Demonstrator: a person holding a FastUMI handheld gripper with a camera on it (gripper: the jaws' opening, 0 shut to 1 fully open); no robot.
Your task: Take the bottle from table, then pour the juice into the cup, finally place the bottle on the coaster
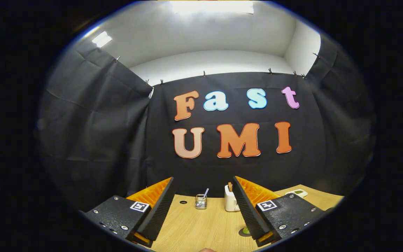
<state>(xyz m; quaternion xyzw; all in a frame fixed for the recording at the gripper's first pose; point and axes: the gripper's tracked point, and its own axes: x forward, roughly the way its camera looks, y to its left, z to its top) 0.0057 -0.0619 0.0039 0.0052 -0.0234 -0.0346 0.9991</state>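
My gripper (203, 180) is open and held above the wooden table (201, 227), with nothing between its fingers. Beyond the fingers, near the table's back edge, stands a small clear glass (200, 202) with a straw in it. A small green round thing (245, 230) rests on a dark disc low beside the inner face of the right finger, which hides most of it. I cannot tell whether it is the bottle's top.
A white holder (230, 203) with a brown piece sticking out stands right of the glass, just ahead of the right fingertip. A white device (296, 193) lies at the table's far right. A small dark hole (183, 202) marks the tabletop left of the glass.
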